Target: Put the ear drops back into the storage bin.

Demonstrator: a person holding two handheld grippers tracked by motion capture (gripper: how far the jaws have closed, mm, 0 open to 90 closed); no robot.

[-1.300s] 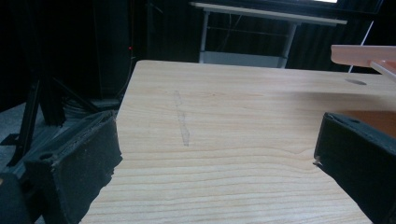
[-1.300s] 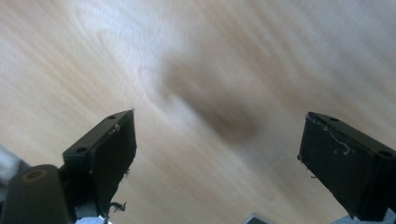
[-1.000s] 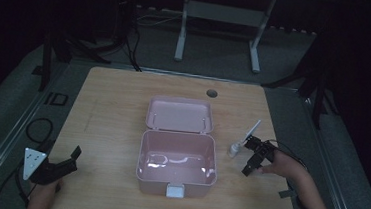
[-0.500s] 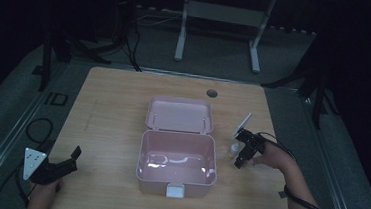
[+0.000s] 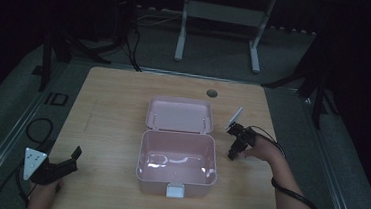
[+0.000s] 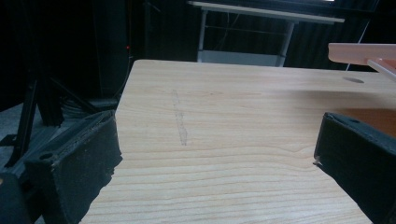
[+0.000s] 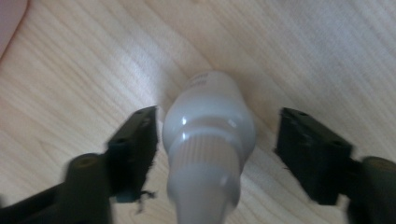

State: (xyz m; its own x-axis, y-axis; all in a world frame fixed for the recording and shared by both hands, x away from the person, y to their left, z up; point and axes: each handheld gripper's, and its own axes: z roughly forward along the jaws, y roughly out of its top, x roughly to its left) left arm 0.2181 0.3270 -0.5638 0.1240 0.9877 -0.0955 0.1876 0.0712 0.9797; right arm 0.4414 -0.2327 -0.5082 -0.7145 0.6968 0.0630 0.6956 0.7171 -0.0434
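A pink box (image 5: 177, 154) stands open in the middle of the wooden table (image 5: 113, 109), its lid (image 5: 180, 115) tilted back. Right of the box my right gripper (image 5: 231, 155) points down at the table. In the right gripper view a small white bottle (image 7: 210, 130) lies on the wood between the jaws of the open right gripper (image 7: 219, 123), cap end towards the camera. The left jaw is almost against the bottle, and the right jaw is clear of it. My left gripper (image 5: 73, 159) rests at the table's front left corner, open with nothing in it (image 6: 217, 140).
The box's white latch (image 5: 175, 190) faces the front edge. A round cable hole (image 5: 212, 93) sits at the back of the table. The box's lid (image 6: 362, 50) shows at the right of the left gripper view. Cables (image 5: 36, 128) lie on the floor at left.
My right gripper has moved left and a little away from me, towards the box, and now stands over the white bottle. The left gripper has stayed put.
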